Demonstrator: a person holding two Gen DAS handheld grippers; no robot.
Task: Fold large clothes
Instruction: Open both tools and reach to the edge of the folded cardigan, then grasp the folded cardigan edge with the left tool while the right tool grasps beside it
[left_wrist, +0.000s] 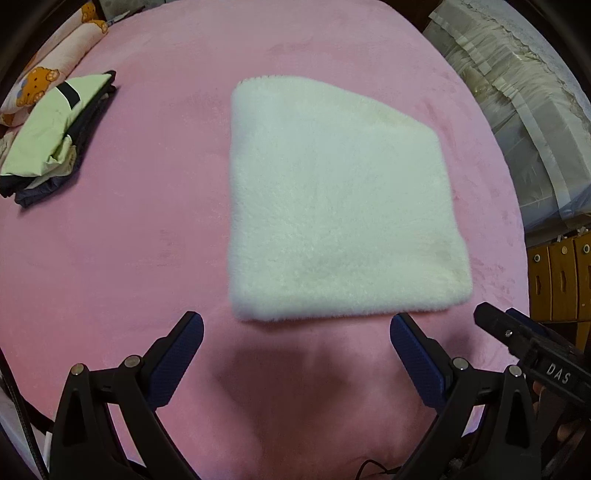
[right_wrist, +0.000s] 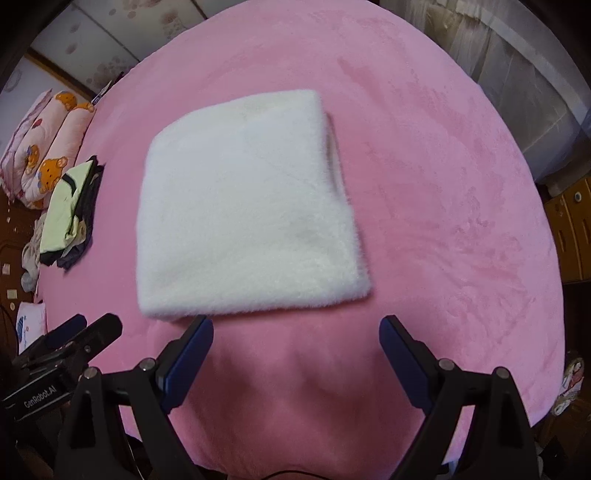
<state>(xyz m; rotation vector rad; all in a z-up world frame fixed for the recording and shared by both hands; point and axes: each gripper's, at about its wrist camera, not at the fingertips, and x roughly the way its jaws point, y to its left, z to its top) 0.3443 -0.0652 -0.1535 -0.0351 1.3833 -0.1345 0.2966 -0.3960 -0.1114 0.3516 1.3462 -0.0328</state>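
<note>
I see the folded white fleece garment (left_wrist: 332, 206) lying flat at the centre of the pink bed (left_wrist: 147, 229). My left tool (left_wrist: 295, 332) and right tool (right_wrist: 295, 332) hover just short of its near edge, fingers spread apart, gripping nothing. A folded clothes stack (left_wrist: 55, 136) sits well apart at left.

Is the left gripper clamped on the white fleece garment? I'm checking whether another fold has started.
No, the left gripper is open with bare pink blanket between its fingers, just short of the folded white fleece garment.

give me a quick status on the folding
Left gripper and right gripper open, empty. White fleece folded square on pink bed. Nothing in the way.
</note>
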